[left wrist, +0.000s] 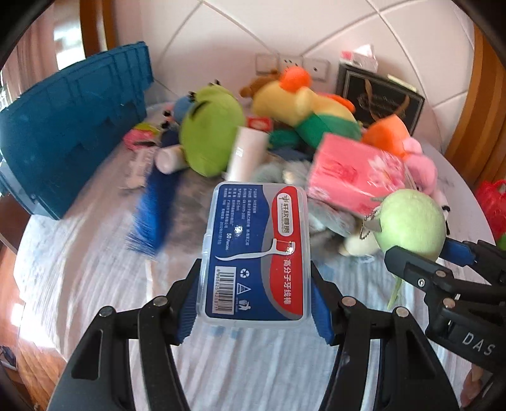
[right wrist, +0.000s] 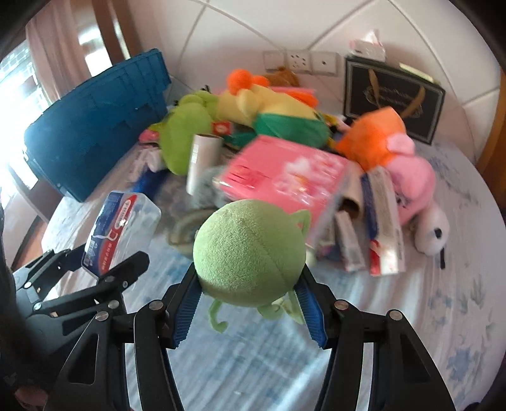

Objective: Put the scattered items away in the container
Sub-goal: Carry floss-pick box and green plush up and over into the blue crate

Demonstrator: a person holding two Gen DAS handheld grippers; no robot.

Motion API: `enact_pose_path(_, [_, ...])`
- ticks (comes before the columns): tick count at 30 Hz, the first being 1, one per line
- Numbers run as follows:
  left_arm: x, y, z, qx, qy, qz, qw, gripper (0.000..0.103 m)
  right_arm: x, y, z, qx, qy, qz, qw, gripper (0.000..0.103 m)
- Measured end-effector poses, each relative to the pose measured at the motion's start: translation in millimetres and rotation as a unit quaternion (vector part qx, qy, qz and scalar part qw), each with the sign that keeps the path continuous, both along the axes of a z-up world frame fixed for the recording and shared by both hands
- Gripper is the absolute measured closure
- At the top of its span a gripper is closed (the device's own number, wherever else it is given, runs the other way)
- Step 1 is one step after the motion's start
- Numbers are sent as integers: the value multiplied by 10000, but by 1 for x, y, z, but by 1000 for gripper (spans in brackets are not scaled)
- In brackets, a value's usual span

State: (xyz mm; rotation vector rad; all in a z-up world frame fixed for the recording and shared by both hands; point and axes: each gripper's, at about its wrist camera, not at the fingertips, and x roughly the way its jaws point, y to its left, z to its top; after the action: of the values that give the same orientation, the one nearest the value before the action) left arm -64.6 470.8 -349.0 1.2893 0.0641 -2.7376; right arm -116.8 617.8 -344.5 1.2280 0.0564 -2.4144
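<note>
I see bright daylight pouring in from the left of both views, blowing out the window (right wrist: 12,104) to pure white. The fisheye bends walls and darkens the corners. Motion blur smears the toy pile (left wrist: 284,126) and bedsheet (left wrist: 79,268); only the held floss box (left wrist: 257,253) and green plush ball (right wrist: 249,253) stay sharp.

Crate (left wrist: 72,132) far left on the bed (left wrist: 79,268), toy pile (left wrist: 284,126) right of it.

A bed (right wrist: 442,316) with a pale blue-flowered sheet carries everything; behind it, a white tiled wall (right wrist: 253,28) with three switch and socket plates (right wrist: 299,63); a dark framed picture (right wrist: 392,98) leans there; pink curtain (right wrist: 60,53) at left.
</note>
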Motion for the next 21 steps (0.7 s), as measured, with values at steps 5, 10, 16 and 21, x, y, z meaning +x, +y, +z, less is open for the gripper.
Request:
enact_pose_path(5, [6, -54, 13, 27, 172, -78, 9998, 44, 10, -48, 12, 74, 151, -94, 9998, 45])
enact_pose_path(10, [9, -102, 27, 36, 326, -474, 9983, 44, 22, -96, 31, 147, 346, -537, 9979, 45])
enact_pose_path(16, [5, -137, 44, 126, 434, -776, 9960, 44, 27, -124, 47, 280, 418, -912, 9946, 45])
enact_pose_path(21, [-7, -152, 53, 206, 560, -727, 9956, 44, 14, -137, 61, 386, 573, -876, 9938, 45])
